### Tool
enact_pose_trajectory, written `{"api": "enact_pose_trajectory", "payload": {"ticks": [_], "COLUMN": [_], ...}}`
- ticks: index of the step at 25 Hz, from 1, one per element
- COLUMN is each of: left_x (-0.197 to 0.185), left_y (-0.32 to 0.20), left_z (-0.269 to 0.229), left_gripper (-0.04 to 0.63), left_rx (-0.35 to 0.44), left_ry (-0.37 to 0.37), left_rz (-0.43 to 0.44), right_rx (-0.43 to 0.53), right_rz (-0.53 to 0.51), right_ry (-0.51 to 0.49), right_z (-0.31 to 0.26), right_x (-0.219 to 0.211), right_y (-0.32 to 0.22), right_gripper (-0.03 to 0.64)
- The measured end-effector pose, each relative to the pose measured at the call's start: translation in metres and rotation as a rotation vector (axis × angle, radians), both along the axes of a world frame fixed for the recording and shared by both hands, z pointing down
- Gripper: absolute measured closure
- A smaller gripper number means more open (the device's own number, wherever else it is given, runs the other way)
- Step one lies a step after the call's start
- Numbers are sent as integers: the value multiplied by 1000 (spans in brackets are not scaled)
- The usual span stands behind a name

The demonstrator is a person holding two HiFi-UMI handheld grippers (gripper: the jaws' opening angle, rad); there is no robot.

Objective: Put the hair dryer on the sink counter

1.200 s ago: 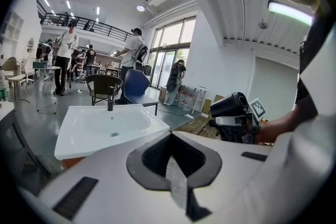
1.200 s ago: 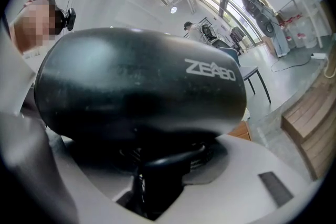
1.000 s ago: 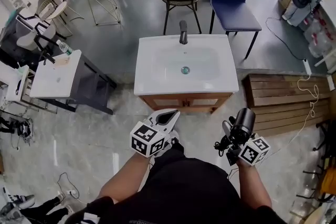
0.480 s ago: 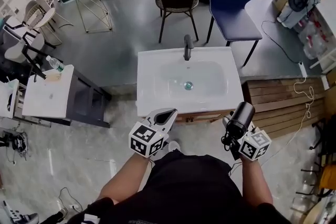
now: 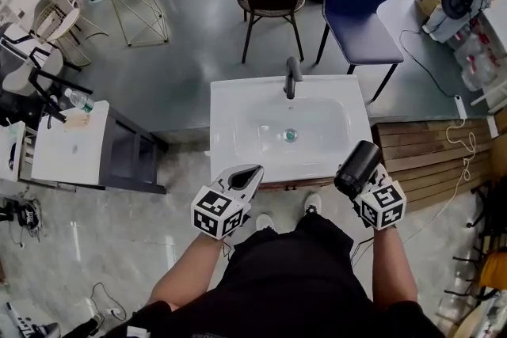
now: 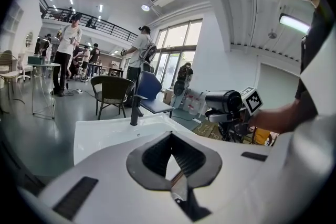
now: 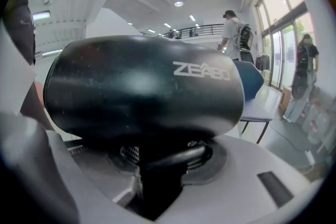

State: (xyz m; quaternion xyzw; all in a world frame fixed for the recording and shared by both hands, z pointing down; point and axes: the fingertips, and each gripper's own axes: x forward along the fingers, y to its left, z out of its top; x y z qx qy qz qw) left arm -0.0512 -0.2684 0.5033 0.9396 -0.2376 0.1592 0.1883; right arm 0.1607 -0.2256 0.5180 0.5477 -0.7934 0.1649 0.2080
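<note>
The hair dryer (image 5: 356, 168) is not yet set down: it hangs in the right gripper (image 5: 360, 184) at the front right corner of the sink counter (image 5: 226, 131), its barrel overlapping that corner in the head view, though how high above the top it sits is hard to judge from there. The right gripper's jaws stand partly open and clamp the dark handle, which drops between them in the right gripper view, so the fat barrel lies crosswise above the jaws; gripping by the handle probably keeps the bulky end free to be lowered onto the flat rim. The dryer is a smooth, glossy black cylinder with rounded ends and pale lettering on its side, and what looks like its cord (image 7: 176, 156) loops across the ribbed pads below it. The left gripper (image 5: 247, 176) is held beside it at the counter's front edge, left of the middle, its white fingers meeting at the tips around a leaf-shaped gap with nothing in it; it seems to be kept there out of the way, since the job needs one grip only. The counter is a white, glazed rectangle with rounded corners, a shallow basin (image 5: 317, 123) sunk in it and a dark upright faucet (image 5: 292, 77) at the back edge, leaving bare strips on either side where the dryer could lie.
</note>
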Motion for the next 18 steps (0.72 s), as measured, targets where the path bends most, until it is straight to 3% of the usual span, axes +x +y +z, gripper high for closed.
{"api": "enact_pose_trajectory", "payload": {"ticks": [7, 18], "left_x": [-9, 1], "left_y": [-26, -66], "left_z": [5, 1], "left_gripper": [595, 595], "left_rx": [-15, -13], "left_ry": [-22, -61], "left_rz": [-89, -277], "right_rx": [-60, -170], "right_rz": [-257, -540], "right_ry": [375, 572], "right_z": [35, 97], "right_x": [14, 52], "right_y": [-63, -178], "right_gripper": [456, 454]}}
